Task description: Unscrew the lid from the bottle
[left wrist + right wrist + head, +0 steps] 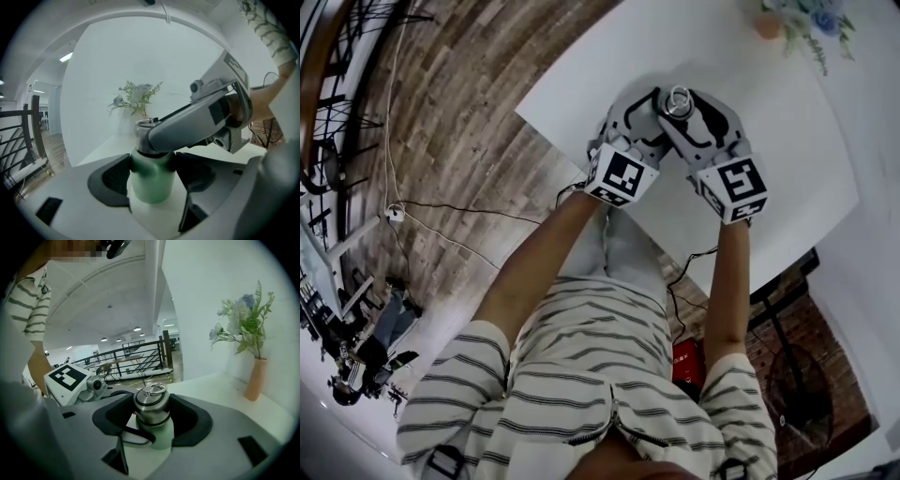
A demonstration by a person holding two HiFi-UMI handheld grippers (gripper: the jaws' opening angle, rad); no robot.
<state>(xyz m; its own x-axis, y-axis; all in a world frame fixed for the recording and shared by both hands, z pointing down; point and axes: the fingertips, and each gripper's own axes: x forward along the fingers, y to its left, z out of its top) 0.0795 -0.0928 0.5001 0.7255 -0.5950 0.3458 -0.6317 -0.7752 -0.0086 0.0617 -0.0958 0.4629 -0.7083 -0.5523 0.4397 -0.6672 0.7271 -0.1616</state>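
A pale green bottle (151, 180) with a steel lid (152, 405) stands upright on the white table (797, 141). In the head view the lid (677, 100) shows between both grippers. My left gripper (152, 174) is shut on the green body just under the lid, with a dark pad against each side. My right gripper (153, 408) is shut on the steel lid, higher up. One of its fingers (192, 123) crosses over the bottle top in the left gripper view. The lid's ring handle lies flat on top.
A slim vase of flowers (255, 379) stands on the table by the wall, to the right of the bottle and beyond it. The vase (768, 24) is at the far edge in the head view. The table's near edge (581, 155) lies just behind the grippers.
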